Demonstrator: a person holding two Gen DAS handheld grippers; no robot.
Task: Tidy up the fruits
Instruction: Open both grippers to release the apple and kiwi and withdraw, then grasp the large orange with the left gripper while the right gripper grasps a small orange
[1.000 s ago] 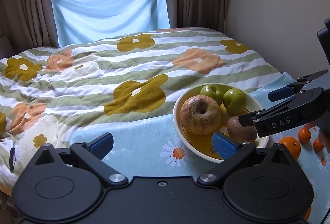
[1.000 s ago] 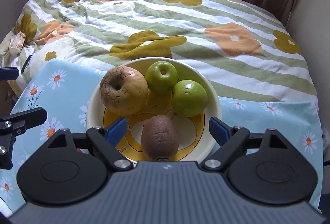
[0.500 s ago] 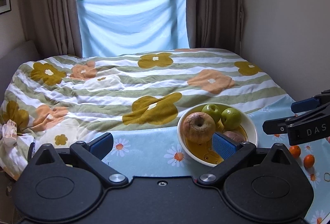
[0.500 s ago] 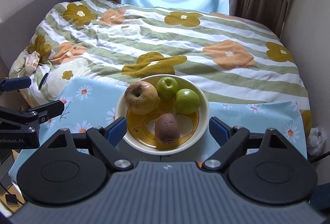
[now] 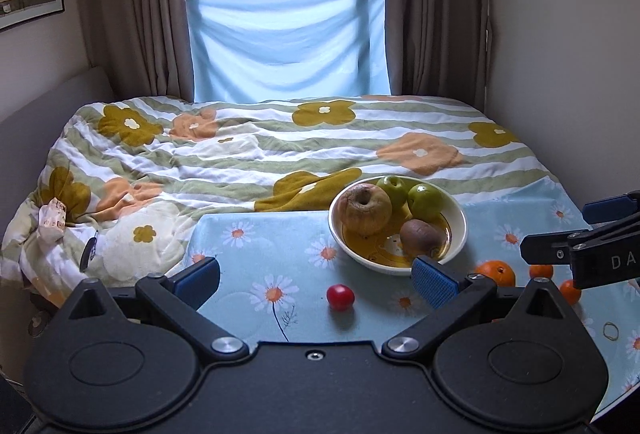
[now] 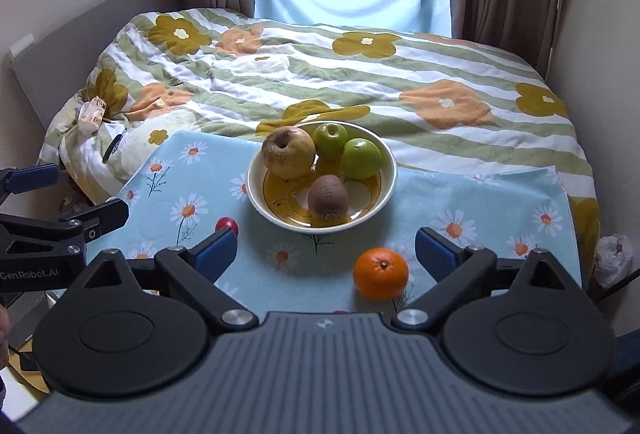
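A white and yellow bowl (image 5: 460, 230) (image 6: 256, 194) stands on the daisy-print cloth (image 5: 260, 254). It holds a wrinkled brown apple (image 6: 287, 152), two green apples (image 6: 361, 158) and a kiwi (image 6: 328, 196). A large orange (image 6: 381, 273) (image 5: 495, 271) and a small red fruit (image 5: 340, 297) (image 6: 226, 223) lie on the cloth in front of the bowl. Small oranges (image 5: 541, 271) lie at the right. My left gripper (image 5: 316, 276) and right gripper (image 6: 325, 254) are open and empty, held back from the bowl.
The cloth covers a table against a bed with a flowered striped quilt (image 5: 260, 154). A wall stands close on the right (image 5: 568, 74). A rubber band (image 5: 611, 330) lies on the cloth at the right. A white bag (image 6: 614, 254) hangs beyond the table's right edge.
Both grippers have pulled back and up from the bowl. The kiwi now lies free in the bowl, and the red fruit and large orange have come into view.
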